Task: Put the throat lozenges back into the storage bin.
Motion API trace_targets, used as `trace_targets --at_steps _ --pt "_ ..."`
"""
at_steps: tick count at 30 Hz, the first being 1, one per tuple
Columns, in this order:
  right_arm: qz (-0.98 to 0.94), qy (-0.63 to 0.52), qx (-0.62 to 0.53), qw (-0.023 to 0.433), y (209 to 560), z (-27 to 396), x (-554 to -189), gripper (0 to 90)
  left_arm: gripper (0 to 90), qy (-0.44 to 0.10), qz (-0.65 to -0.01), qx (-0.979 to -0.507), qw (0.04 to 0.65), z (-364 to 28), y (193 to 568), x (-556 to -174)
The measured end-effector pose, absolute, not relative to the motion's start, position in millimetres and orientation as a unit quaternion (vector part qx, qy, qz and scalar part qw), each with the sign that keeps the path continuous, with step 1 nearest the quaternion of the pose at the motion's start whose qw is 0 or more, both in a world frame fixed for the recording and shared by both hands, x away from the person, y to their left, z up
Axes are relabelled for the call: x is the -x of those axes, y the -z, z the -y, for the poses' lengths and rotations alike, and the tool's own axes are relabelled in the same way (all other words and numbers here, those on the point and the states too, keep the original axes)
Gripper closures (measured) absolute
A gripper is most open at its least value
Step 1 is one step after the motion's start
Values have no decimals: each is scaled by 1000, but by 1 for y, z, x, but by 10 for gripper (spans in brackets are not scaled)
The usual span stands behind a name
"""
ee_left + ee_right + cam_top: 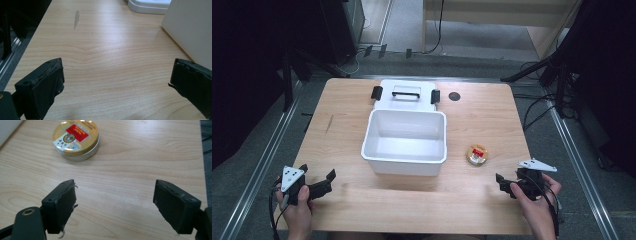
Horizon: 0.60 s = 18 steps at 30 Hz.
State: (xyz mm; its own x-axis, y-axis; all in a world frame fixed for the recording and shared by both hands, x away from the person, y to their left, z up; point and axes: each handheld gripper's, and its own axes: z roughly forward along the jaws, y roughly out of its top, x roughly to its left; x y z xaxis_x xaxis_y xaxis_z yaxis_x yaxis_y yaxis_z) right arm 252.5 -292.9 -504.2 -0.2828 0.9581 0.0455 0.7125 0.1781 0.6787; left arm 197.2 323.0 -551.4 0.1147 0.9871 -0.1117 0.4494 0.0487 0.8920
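right claw point(113, 202) gapes over bare wood — round tin point(75, 139) just ahead.

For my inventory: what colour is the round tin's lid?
Gold with a red label, round tin; clearest in right gripper view.

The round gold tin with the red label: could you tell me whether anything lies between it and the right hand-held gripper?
Nothing visible does. Bare wooden table separates the open right hand-held gripper from the round gold tin.
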Motion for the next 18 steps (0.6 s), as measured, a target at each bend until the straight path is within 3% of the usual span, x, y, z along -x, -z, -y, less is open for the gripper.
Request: trace_targets --at_steps 18 --pt "-817 -156 -547 99 486 259 -295 136 0 -310 -587 -614 427 -324 551 -198"
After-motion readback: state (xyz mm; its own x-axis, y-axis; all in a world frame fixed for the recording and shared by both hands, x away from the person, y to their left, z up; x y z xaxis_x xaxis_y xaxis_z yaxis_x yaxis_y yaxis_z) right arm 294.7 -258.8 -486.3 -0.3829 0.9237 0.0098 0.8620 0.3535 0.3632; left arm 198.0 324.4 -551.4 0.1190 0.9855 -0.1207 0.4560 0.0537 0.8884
